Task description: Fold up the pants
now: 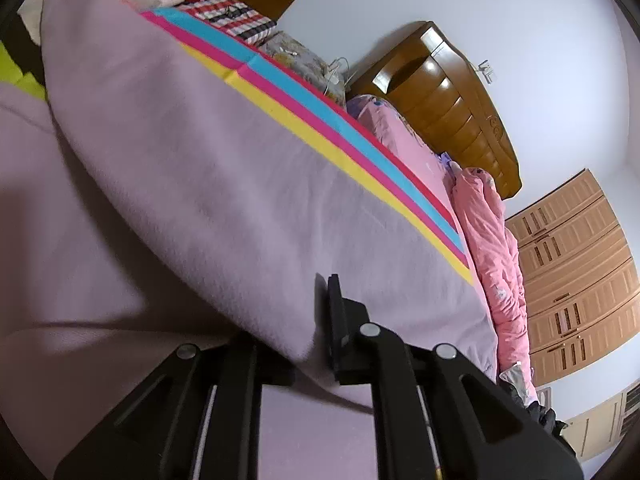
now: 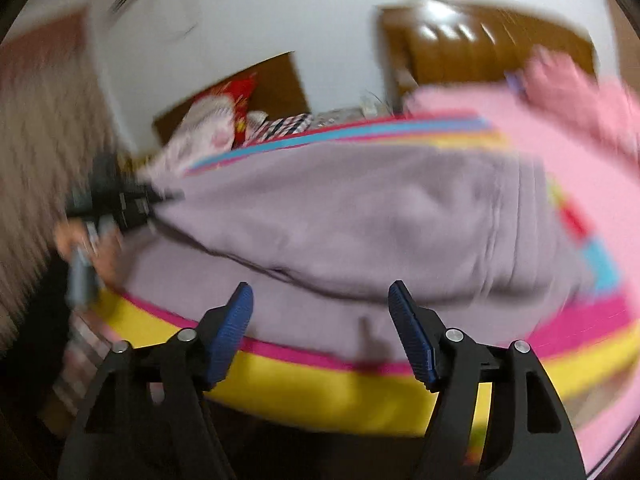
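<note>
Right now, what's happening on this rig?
A person is folding lilac pants on a bed with a striped sheet. The left claw is clamped on a lifted edge of the fabric, seen in the left wrist view. The right claw is open and empty, at the near edge of the pants without touching them. The right wrist view is motion-blurred. A pink quilt lies bunched along the far side of the bed.
</note>
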A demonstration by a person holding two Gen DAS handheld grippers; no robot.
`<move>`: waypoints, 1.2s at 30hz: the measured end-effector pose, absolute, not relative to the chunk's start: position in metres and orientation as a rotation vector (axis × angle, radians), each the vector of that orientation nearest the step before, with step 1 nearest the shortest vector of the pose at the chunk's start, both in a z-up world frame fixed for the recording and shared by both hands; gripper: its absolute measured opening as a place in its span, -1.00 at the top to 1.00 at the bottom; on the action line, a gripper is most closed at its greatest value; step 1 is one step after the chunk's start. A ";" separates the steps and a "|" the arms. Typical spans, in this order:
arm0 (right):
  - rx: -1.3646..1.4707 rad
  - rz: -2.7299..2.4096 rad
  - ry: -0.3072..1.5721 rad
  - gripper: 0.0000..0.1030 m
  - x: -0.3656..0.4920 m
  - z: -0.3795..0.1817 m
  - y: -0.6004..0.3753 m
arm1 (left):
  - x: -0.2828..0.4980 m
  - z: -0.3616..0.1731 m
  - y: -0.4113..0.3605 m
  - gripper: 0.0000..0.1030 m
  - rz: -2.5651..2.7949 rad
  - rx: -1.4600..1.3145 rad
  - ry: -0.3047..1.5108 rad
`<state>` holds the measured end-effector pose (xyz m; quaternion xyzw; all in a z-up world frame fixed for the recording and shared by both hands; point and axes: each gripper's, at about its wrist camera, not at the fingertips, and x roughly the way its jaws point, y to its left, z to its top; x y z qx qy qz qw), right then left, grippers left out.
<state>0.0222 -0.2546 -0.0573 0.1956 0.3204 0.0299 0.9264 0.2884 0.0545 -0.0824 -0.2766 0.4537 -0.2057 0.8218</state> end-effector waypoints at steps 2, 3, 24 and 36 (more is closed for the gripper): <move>0.572 0.059 0.659 -0.21 0.024 -0.064 -0.262 | 0.290 -0.083 0.054 0.79 -0.441 -0.595 0.967; 0.604 0.019 0.670 -0.21 0.026 -0.066 -0.265 | 0.292 -0.083 0.054 0.77 -0.441 -0.590 0.972; 0.857 -0.256 0.661 0.61 0.047 -0.094 -0.324 | 0.302 -0.096 0.113 0.87 -0.352 -0.590 0.914; 0.647 -0.063 0.562 0.78 0.115 0.024 -0.378 | 0.277 0.034 0.081 0.90 -0.435 -0.289 0.750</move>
